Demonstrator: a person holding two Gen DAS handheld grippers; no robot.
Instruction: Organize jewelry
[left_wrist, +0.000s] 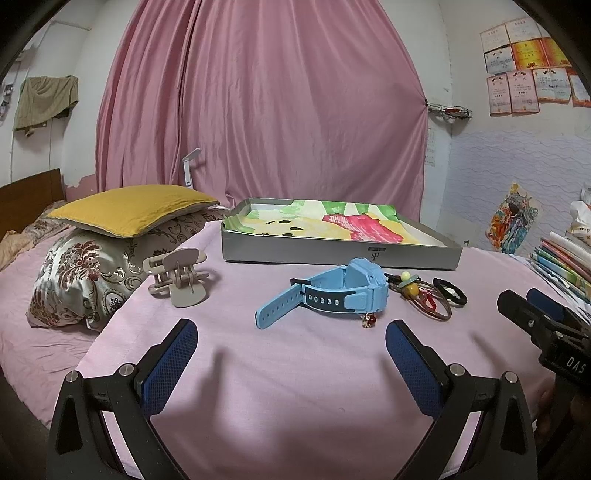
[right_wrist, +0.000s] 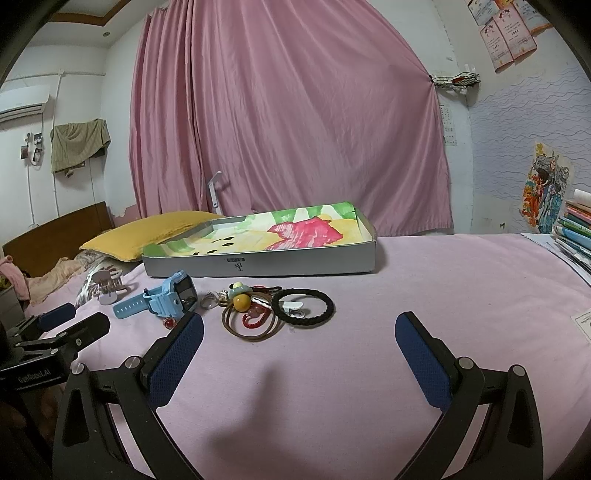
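Starting from the jewelry itself, we find it all loose on the pink bedspread (right_wrist: 443, 295), just in front of the shallow grey cardboard tray lined with a bright painted paper (right_wrist: 258, 264). The light-blue plastic wristwatch (left_wrist: 332, 291) lies on its side with its strap unrolled toward us; a tiny red bead charm (left_wrist: 369, 320) sits at its near edge. Just to its right is a tangle: a thick black braided hair tie (right_wrist: 303, 306), thin brown elastic loops (right_wrist: 249, 325) and a yellow ball bead (right_wrist: 240, 301), touching and overlapping. The beige plastic claw hair clip (left_wrist: 177, 278) rests well apart to the left, near the pillows.

Nothing is in the tray yet, so we judge the sorting has barely begun and the step in hand is choosing a first piece. Our left gripper (left_wrist: 291, 345) hovers with its blue pads spread wide and empty, aimed at the watch; our right gripper (right_wrist: 299, 338) is equally wide and empty, facing the tangle. The next move probably calls for lowering onto one item and closing on it alone, which looks harder in the tangle.

Beyond, a yellow cushion (left_wrist: 133, 208) tops a floral pillow (left_wrist: 81, 273), a pink curtain (left_wrist: 258, 103) covers the wall, and stacked books (right_wrist: 576, 229) stand at right.
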